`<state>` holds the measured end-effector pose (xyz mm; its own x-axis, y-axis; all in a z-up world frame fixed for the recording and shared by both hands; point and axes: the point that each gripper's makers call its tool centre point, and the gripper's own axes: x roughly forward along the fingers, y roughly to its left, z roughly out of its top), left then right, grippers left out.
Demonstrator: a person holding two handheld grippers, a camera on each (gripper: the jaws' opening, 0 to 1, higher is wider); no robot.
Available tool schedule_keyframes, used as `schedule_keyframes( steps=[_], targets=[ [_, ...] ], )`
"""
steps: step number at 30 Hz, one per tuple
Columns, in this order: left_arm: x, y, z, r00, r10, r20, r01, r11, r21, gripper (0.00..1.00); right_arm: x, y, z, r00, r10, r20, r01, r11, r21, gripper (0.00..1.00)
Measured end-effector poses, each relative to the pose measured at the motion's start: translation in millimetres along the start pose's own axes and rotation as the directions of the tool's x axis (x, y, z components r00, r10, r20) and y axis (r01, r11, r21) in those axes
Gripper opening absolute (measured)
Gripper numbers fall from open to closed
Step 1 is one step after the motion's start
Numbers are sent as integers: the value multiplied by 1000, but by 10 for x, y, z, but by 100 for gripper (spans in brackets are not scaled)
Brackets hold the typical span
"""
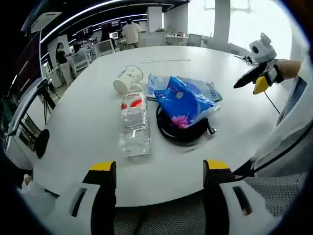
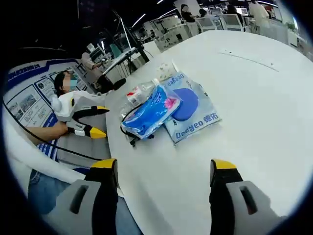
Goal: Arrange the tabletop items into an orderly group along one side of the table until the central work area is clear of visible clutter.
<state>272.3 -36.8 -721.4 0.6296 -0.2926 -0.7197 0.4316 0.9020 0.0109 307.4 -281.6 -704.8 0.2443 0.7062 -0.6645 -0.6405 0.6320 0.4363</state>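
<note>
Ceiling strip lights (image 1: 93, 11) are glowing over an office where desks (image 1: 100, 48) and pillars (image 1: 221, 19) are standing beyond the white table (image 1: 88, 117)

Bare table (image 1: 205, 68) all round — only the bottle (image 1: 134, 123) and bags (image 1: 188, 100) obstruct.

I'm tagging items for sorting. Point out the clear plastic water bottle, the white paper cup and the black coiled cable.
Clear plastic water bottle (image 1: 134, 125): left gripper view, mid-body.
White paper cup (image 1: 128, 78): left gripper view, side wall, lying tipped.
Black coiled cable (image 1: 172, 133): left gripper view, front loop.
</note>
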Motion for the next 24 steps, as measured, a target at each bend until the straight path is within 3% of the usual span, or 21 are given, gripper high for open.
schedule_keyframes(
  steps=[4, 8, 14, 18, 22, 24],
  targets=[
    [1, 11, -1, 1000, 4, -1, -4, 1000, -1, 74, -8, -14, 0, 1000, 1, 6, -1, 1000, 5, 76],
    [-5, 25, 6, 1000, 14, 2, -14, 1000, 13, 73, -13, -23, 2, 1000, 11, 7, -12, 1000, 8, 68],
    [4, 45, 13, 1000, 27, 9, -27, 999, 30, 81, 3, -5, 27, 1000, 15, 17, -16, 1000, 5, 80],
    [2, 57, 22, 999, 36, 10, -36, 999, 30, 86, 10, 3, 22, 1000, 20, 15, -20, 1000, 0, 79],
    [6, 33, -8, 1000, 19, -5, -19, 1000, 13, 78, 9, -9, 33, 1000, 22, 19, -22, 1000, -4, 72],
    [5, 28, 0, 1000, 17, -1, -17, 1000, 20, 76, 10, -15, 45, 999, 24, 25, -24, 1000, 2, 74]
  ],
)
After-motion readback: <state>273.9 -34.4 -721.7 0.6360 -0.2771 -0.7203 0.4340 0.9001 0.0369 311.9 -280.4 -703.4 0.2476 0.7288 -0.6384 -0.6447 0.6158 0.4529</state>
